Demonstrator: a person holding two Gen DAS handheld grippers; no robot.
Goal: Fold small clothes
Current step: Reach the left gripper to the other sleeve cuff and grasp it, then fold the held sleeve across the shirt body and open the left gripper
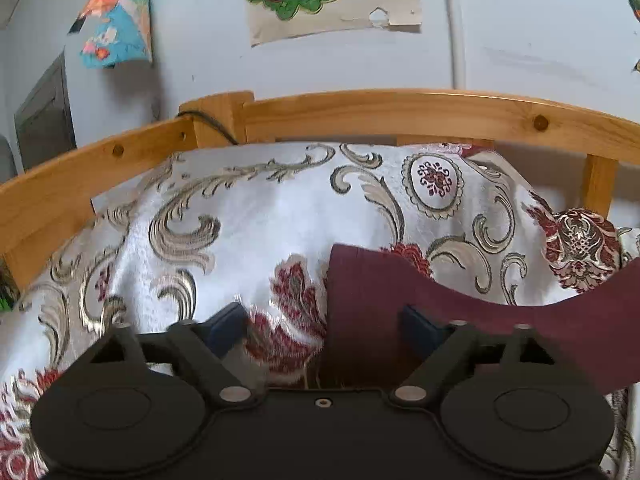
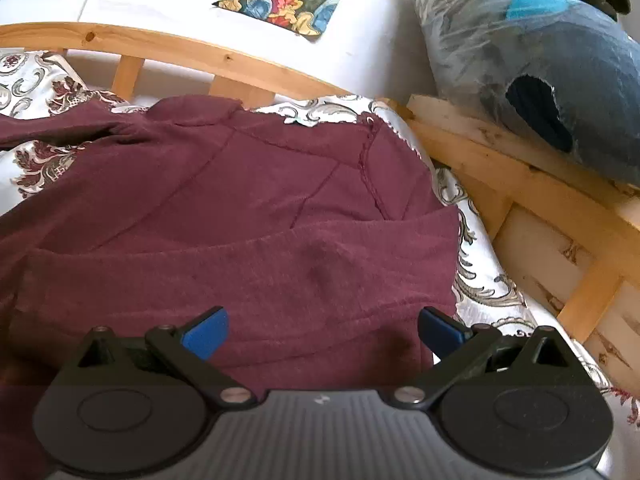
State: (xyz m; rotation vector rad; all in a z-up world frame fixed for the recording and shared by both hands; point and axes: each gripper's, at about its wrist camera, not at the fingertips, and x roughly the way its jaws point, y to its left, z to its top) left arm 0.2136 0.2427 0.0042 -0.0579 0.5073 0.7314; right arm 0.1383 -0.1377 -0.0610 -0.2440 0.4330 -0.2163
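Right wrist view: maroon hoodie (image 2: pixel 248 208) spread on patterned bedspread (image 2: pixel 484 280).
Right gripper (image 2: pixel 322 330) spread above it; left gripper (image 1: pixel 324 326) spread, gripping nothing.

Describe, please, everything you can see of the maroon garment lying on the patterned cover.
The maroon garment looks like soft knit cloth with raised seams and a rough stitched edge. It lies spread, lightly creased, on the patterned cover, with a lower band folded across it. In the left wrist view one corner reaches between the open fingers of the left gripper, ungripped as far as shows. The right gripper hangs open over it.
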